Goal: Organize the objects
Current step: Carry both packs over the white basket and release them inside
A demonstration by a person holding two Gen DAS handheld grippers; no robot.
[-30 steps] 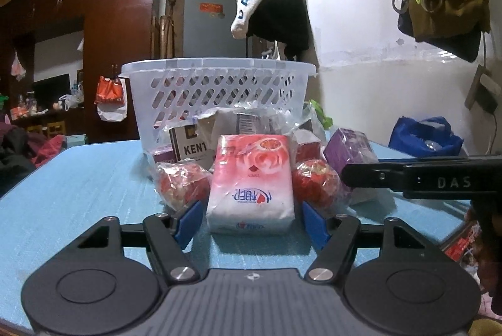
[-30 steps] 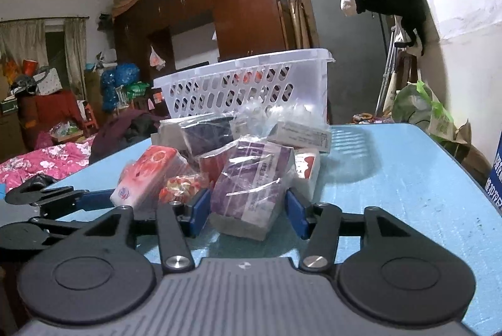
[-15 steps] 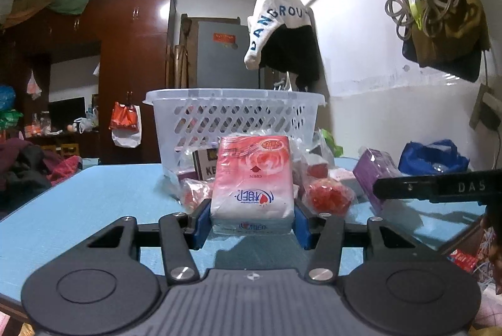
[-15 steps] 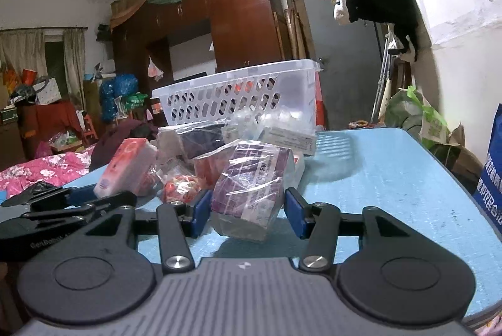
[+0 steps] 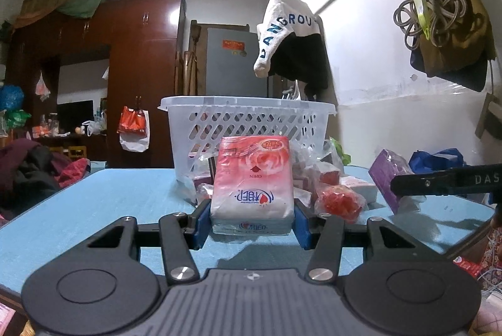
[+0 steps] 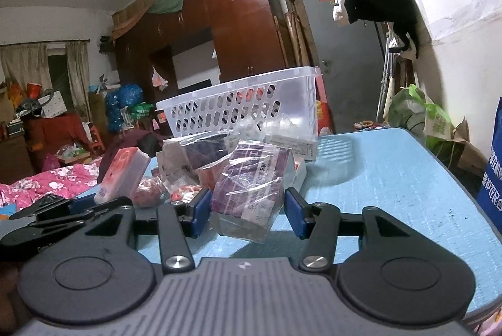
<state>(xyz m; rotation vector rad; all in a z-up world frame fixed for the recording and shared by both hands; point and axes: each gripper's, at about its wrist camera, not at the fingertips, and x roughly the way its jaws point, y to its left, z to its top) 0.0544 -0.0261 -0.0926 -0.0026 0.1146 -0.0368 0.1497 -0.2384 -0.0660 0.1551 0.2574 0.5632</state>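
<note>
My left gripper [image 5: 252, 223] is shut on a pink tissue pack [image 5: 254, 179] and holds it upright just above the blue table [image 5: 94, 204]. My right gripper [image 6: 248, 210] is shut on a purple plastic-wrapped pack [image 6: 251, 185], which hangs tilted a little off the table. A white slatted basket [image 5: 248, 104] stands behind the pile of wrapped packets [image 6: 188, 154]. In the right wrist view the pink pack [image 6: 122, 173] shows at the left. In the left wrist view the purple pack [image 5: 389, 179] shows at the right.
Red wrapped balls [image 5: 340, 201], small boxes and clear bags lie between the grippers and the basket. The table's right half [image 6: 392, 173] lies open up to its edge. A wardrobe [image 5: 141, 78], hanging clothes [image 5: 291, 44] and a white wall surround the table.
The left pads came together on the pink pack and raised it off the table. The purple pack in the right gripper rose slightly and tilted.
</note>
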